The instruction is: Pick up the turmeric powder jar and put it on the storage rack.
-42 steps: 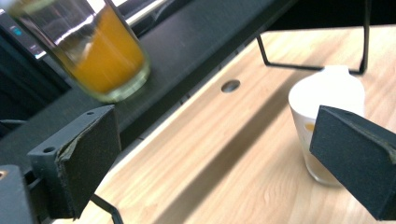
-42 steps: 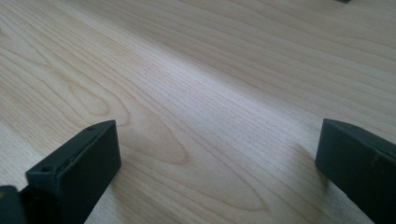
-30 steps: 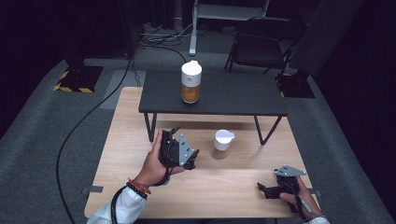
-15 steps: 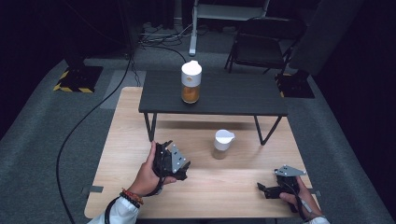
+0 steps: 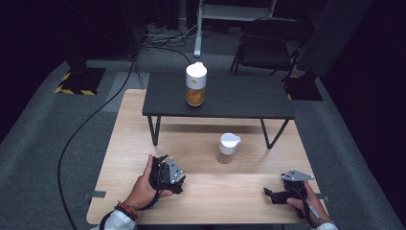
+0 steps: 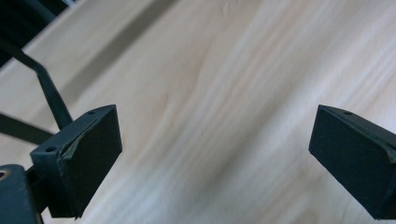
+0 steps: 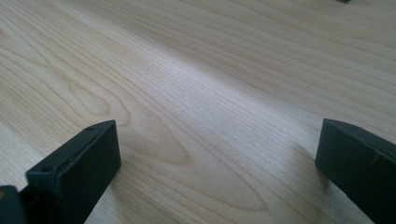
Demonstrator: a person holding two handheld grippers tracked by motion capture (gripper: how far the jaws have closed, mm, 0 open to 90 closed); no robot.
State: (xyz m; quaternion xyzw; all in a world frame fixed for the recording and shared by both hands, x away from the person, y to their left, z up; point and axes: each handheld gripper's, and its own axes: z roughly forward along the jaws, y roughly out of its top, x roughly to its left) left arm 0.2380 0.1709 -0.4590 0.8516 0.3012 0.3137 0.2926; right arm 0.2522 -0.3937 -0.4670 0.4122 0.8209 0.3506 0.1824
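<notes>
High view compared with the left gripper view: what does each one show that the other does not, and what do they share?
The high view alone shows the small white-capped jar on the light wooden table, the taller white-lidded jar of orange contents on the low black shelf, the right gripper and a black folding chair. The left gripper view alone shows, close up, the left gripper with its jaws spread wide and nothing between them. Both share the wooden tabletop, a black shelf leg and the left gripper itself.
</notes>
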